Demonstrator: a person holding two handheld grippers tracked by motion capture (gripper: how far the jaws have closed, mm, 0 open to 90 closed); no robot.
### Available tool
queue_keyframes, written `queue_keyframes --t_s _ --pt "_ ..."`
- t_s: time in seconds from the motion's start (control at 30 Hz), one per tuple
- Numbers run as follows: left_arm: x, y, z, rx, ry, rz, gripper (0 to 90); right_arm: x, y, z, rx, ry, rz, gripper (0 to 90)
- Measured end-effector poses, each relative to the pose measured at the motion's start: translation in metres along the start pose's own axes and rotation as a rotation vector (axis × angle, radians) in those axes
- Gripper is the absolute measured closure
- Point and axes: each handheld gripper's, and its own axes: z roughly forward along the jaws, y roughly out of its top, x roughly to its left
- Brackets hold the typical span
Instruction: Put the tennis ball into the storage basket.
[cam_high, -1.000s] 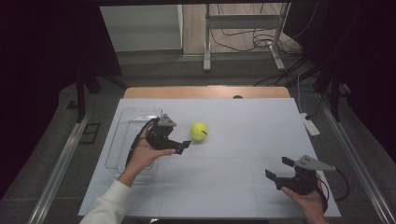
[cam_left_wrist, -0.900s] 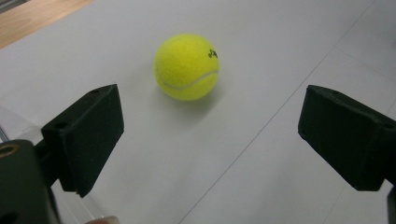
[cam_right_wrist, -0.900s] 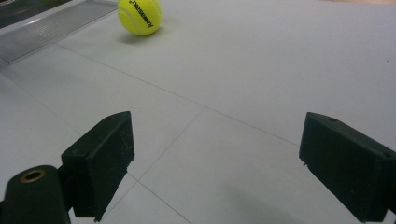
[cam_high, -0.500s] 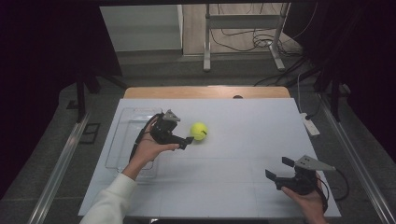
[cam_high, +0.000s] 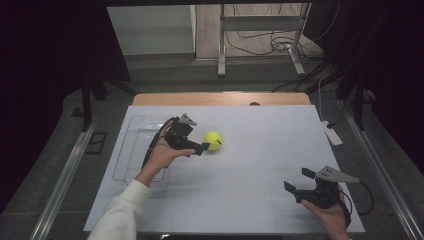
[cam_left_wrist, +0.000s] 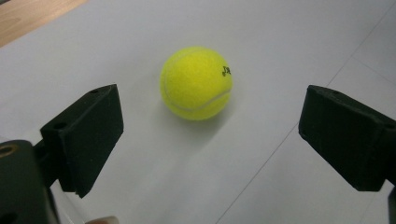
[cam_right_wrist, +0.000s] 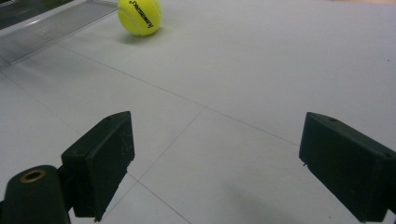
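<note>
At the far left of the white bench (cam_high: 250, 200) lies a clear plastic tray (cam_high: 131, 150), shallow and see-through, its near end under the person's left forearm. Just right of it the left hand-held gripper (cam_high: 202, 145) is held low over the bench, its jaws spread wide and holding nothing — in the left gripper view (cam_left_wrist: 210, 140) the two black jaws stand far apart with bare bench between them. Straight ahead of those jaws, close but not touching them, sits the yellow tennis ball (cam_high: 213, 140); it rests on the bench surface, just right of the tray and left of the bench's middle, with its white seam and a small dark print facing the left gripper's camera (cam_left_wrist: 196, 83).

Well apart from the ball, near the front right corner, the right hand-held gripper (cam_high: 299, 182) is held in the person's right hand just above the bench, its grey three-cornered plate on top. Its jaws are also wide apart and empty, pointing leftward across the bench — the right gripper view (cam_right_wrist: 215, 168) shows the ball (cam_right_wrist: 139, 16) far off beside the tray's edge (cam_right_wrist: 46, 28).
</note>
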Motion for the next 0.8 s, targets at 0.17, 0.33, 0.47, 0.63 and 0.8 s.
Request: queue_keyframes --t_s 0.17,0.33,0.47,0.63,0.8 --pt "0.001 0.004 0.004 0.006 -0.002 0.0 7.7 -0.001 0.001 0.002 -0.004 0.003 0.001 10.6" --pt "0.0 0.009 0.007 0.012 0.001 0.005 7.7 -0.001 0.001 0.003 -0.002 0.005 -0.002 10.7" --pt "0.001 0.012 0.008 0.007 -0.007 0.003 7.6 -0.001 0.001 0.002 -0.001 0.007 -0.004 10.6" --pt "0.001 0.015 0.01 0.011 -0.003 0.0 7.7 -0.001 0.0 0.001 -0.006 0.007 0.002 10.7" --pt "0.003 0.02 0.012 0.016 0.0 -0.003 7.8 -0.001 0.0 0.002 -0.002 0.007 0.0 10.7"
